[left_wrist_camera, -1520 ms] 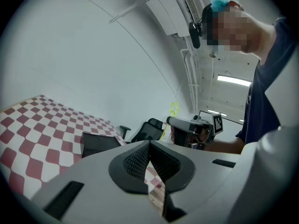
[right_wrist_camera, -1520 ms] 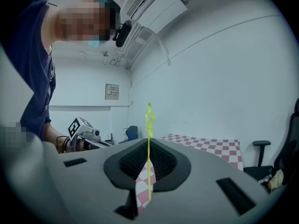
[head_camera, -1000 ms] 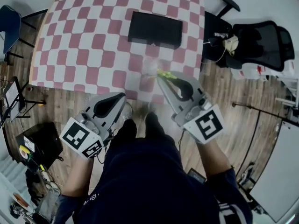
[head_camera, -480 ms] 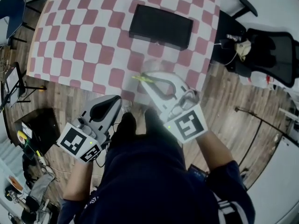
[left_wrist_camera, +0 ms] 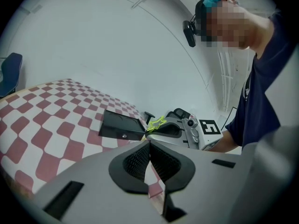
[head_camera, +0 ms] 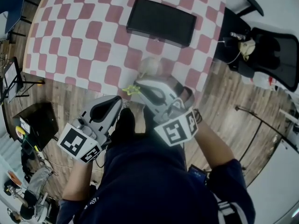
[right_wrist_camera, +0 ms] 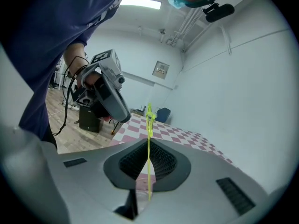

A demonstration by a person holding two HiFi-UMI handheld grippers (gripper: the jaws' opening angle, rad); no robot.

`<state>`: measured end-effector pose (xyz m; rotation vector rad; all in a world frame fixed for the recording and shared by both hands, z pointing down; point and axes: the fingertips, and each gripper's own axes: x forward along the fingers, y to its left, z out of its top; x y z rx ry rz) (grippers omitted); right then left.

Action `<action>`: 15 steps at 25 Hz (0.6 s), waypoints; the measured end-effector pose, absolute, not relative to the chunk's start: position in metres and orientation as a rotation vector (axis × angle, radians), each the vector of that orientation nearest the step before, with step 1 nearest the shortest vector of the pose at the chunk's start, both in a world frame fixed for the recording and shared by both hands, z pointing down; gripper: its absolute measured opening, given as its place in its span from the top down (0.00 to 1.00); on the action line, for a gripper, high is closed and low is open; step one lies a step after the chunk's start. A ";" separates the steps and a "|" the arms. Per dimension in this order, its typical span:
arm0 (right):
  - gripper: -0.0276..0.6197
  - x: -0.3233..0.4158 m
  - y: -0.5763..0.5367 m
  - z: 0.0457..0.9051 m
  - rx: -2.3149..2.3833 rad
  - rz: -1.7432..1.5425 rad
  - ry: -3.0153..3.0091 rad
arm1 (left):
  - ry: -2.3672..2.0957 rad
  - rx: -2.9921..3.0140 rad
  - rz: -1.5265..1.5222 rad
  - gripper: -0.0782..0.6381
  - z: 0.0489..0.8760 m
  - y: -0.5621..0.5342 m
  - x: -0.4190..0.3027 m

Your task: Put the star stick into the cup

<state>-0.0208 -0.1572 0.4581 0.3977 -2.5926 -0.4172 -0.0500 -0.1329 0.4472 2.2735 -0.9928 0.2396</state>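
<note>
My right gripper point(head_camera: 141, 87) is shut on the yellow-green star stick point(head_camera: 131, 90), whose star pokes out to the left just past the table's front edge. In the right gripper view the stick point(right_wrist_camera: 149, 143) runs straight up between the closed pads, star on top. The clear cup point(head_camera: 150, 66) stands near the front edge of the checkered table point(head_camera: 84, 41), just beyond the right gripper. My left gripper point(head_camera: 117, 101) hangs lower left, off the table, shut with nothing in it point(left_wrist_camera: 148, 148). It sees the star point(left_wrist_camera: 157, 123) ahead.
A black flat box point(head_camera: 161, 21) lies on the table beyond the cup. A black office chair point(head_camera: 275, 50) stands on the wood floor at the right. A dark case point(head_camera: 37, 127) and cables sit on the floor at the left.
My right gripper has swung left and turned, carrying the star from the cup's right side to its left, at the table's front edge. The left gripper has barely moved.
</note>
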 end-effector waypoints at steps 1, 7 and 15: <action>0.92 -0.020 -0.155 0.462 0.392 -0.432 -2.582 | -0.988 2.271 0.241 0.85 0.449 -0.132 -0.048; 0.92 -0.014 -0.149 0.485 0.362 -0.491 -2.519 | -0.979 2.255 0.248 0.85 0.457 -0.128 -0.046; 0.92 -0.018 -0.136 0.505 0.321 -0.516 -2.467 | -0.959 2.252 0.249 0.85 0.462 -0.119 -0.049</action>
